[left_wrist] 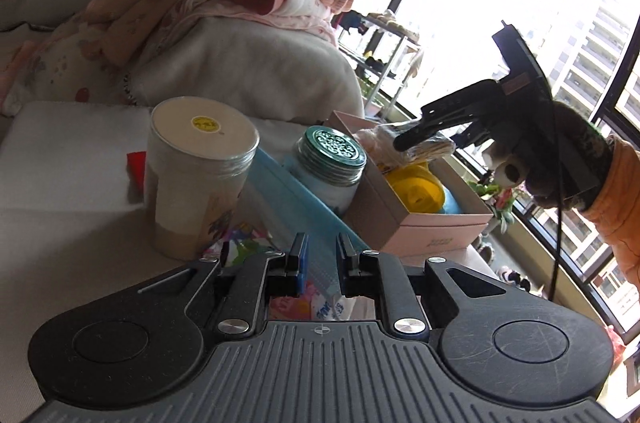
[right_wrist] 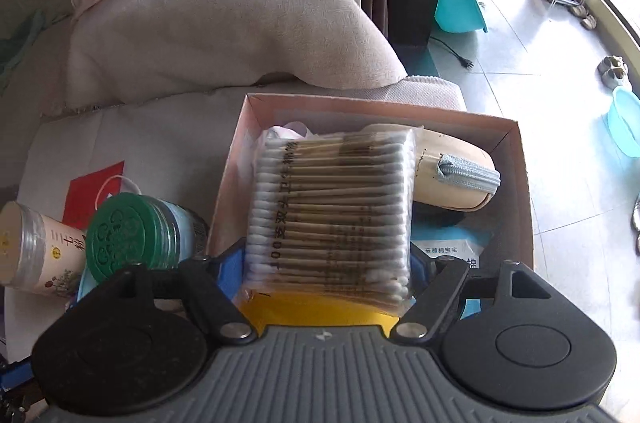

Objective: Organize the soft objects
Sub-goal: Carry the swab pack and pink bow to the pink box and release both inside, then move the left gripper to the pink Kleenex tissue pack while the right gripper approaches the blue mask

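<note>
Right tongs (right_wrist: 328, 275) spread wide, pinching cotton swab pack (right_wrist: 332, 211) by its sides, poised over pink box (right_wrist: 520, 183) – I read it as drop-in next. Box sits on sofa seat beside green-lid jar (right_wrist: 132, 237). Left tongs (left_wrist: 318, 255) nearly pressed together, empty as far as I can tell, low near blue face mask (left_wrist: 288, 195). Box contents under pack mostly hidden; right pads covered by pack.

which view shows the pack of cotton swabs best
The right wrist view: the pack of cotton swabs fills the middle, between the right gripper's fingers, over the pink box. The left wrist view shows only a crinkled edge of it, partly behind that gripper.
</note>
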{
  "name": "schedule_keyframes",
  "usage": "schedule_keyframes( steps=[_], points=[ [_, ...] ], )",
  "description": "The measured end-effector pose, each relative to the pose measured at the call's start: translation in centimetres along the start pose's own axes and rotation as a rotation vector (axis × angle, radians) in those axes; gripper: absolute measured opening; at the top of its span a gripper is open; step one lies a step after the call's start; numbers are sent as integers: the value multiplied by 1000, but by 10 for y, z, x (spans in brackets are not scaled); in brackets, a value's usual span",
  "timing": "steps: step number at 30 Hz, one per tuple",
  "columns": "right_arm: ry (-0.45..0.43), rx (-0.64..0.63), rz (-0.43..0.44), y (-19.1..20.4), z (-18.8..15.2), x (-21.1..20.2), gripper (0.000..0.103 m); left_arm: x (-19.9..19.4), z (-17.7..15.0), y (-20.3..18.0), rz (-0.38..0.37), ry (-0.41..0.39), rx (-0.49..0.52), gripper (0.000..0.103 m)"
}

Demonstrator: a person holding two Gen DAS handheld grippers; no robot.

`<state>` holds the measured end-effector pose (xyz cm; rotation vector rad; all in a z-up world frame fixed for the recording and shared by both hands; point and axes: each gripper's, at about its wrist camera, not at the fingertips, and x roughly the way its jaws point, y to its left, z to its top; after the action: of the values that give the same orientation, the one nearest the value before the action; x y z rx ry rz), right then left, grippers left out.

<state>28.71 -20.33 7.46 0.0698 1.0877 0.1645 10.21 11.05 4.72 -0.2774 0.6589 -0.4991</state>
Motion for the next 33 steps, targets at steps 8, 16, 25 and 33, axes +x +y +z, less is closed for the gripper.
schedule_keyframes(
  steps=[8, 16, 25, 33],
  points=[
    [-248, -103, 22, 4, -14, -80, 76, -2, -5, 9, 101, -13, -69, 16],
    [-254, -88, 151, 2, -70, -78, 76, -2, -7, 13, 194, 4, -127, 16],
    [-340, -222, 137, 22, -154, -67, 76, 14, -18, 6, 242, 71, -170, 16],
    [-346, -224, 271, 44, -154, -72, 76, 30, -31, -26, 208, 165, -25, 18]
  ],
)
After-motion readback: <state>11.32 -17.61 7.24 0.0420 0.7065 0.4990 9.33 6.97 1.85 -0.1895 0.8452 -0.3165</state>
